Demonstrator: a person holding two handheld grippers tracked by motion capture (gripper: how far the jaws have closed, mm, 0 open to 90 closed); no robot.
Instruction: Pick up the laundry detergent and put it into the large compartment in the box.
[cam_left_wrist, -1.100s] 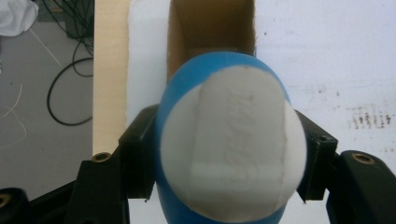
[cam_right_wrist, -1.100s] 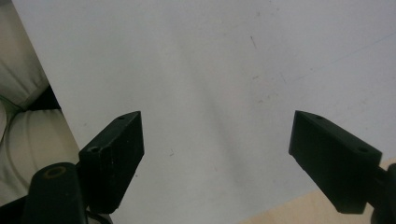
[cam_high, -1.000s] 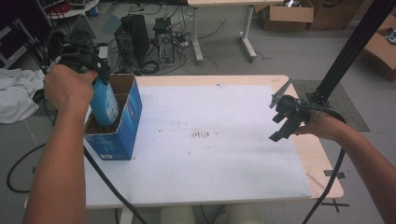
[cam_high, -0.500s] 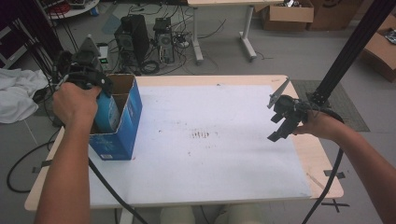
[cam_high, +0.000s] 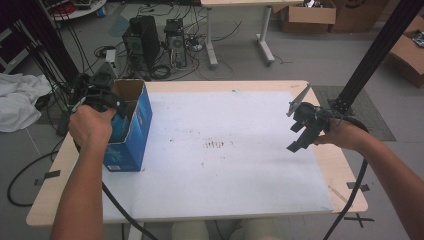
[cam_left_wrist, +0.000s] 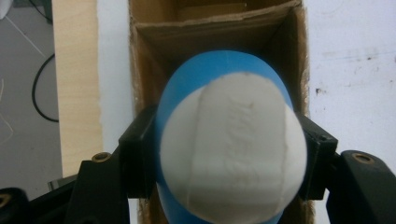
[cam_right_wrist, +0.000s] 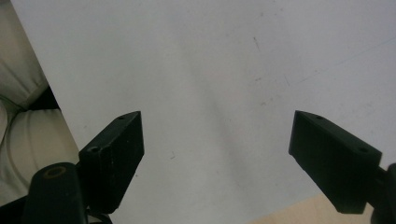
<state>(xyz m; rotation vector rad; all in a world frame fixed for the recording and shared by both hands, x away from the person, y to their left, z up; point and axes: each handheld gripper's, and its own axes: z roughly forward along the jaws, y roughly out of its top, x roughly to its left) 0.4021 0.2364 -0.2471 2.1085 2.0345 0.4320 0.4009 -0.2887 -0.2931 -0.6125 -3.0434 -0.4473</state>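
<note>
At the left end of the bench (cam_high: 240, 200), the left gripper (cam_left_wrist: 224, 154) is holding a blue bottle (cam_left_wrist: 219, 74) with a white cap (cam_left_wrist: 231, 149) inside the open top of a blue cardboard box (cam_high: 137, 130); its jaws are pressing on either side of the bottle just below the cap, closed as far as the body allows. From the left gripper view the bottle is sitting between the box's brown inner walls with little room on either side. The principal risk, in my judgement, is snagging: if the bottle is being moved off-vertical, its shoulder or the jaws are likely to be catching a wall or flap and dragging the box, which is standing near the bench's left edge with nothing visibly bracing it. A second risk is slip, since the jaws are gripping a rounded, smooth-looking surface; a tilt could be letting the bottle rotate or drop. The right gripper (cam_high: 302, 127) is hovering over the white sheet (cam_high: 225, 115) at the right side, jaws spread wide and holding nothing, well apart from the box and so giving it no support.
</note>
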